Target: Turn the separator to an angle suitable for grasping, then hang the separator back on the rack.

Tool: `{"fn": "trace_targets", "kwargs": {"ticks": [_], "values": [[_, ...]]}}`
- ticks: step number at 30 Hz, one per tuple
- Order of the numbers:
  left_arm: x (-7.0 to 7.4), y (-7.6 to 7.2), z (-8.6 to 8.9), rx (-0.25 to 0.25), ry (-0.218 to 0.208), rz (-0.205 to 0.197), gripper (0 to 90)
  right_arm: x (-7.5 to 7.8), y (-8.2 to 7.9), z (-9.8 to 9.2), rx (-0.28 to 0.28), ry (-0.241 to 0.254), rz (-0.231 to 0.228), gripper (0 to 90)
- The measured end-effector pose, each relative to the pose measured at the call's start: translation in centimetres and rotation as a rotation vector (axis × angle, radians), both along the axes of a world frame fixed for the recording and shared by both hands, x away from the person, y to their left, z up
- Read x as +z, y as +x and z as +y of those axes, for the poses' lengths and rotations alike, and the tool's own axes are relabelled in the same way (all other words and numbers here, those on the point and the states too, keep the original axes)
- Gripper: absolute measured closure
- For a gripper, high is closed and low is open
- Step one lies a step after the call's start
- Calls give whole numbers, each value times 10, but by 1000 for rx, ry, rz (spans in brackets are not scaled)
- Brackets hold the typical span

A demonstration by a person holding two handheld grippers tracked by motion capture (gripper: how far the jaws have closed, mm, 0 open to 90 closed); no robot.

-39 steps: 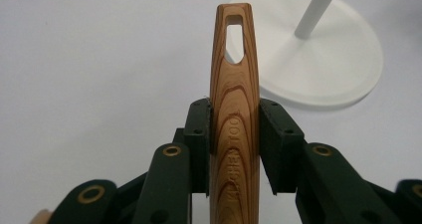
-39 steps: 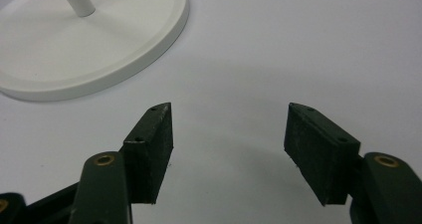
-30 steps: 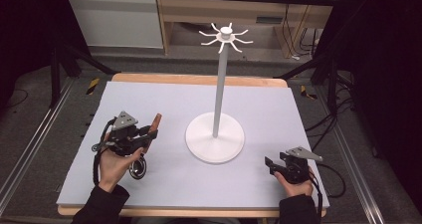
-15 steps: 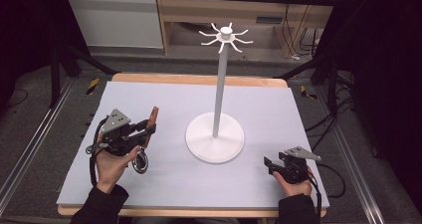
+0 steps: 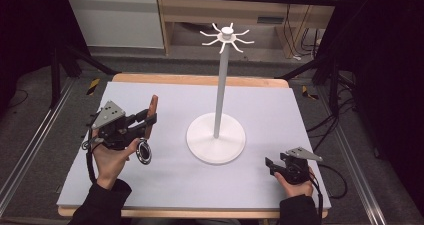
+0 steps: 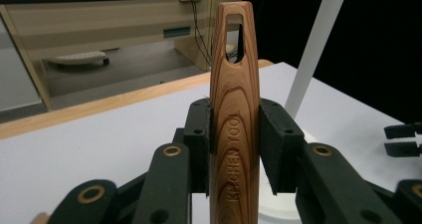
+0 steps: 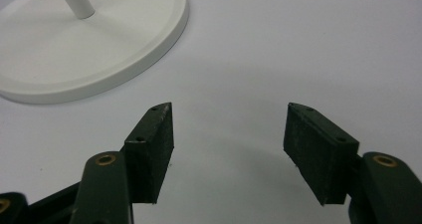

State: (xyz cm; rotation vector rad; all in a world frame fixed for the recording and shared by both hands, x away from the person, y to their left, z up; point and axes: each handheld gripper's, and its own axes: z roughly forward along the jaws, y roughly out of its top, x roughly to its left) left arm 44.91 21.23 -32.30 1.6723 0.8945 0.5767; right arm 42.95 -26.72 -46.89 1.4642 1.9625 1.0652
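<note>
With the left tool point(image 6: 234, 149) clamped on the brown wooden utensil handle point(image 6: 234, 84) and the right tool point(image 7: 229, 139) gaping empty, the handle's slot could miss the white hook stand's point(image 5: 216, 135) prongs and topple it.

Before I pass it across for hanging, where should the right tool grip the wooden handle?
Probably the bare stretch above the pads of the left tool, from the stand side: the wooden handle stands roughly upright, and its tip slot stays free.
</note>
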Motion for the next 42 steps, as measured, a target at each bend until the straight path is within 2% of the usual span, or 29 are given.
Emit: {"fn": "trace_targets", "kwargs": {"ticks": [12, 27, 42], "values": [[27, 1, -12, -19, -34, -59, 677, 0, -1, 0, -4, 7, 0, 367], [51, 5, -28, -35, -10, -86, 677, 1, -2, -1, -3, 12, -5, 357], [72, 4, -34, -47, -42, -111, 677, 0, -1, 0, -5, -9, -4, 347]]}}
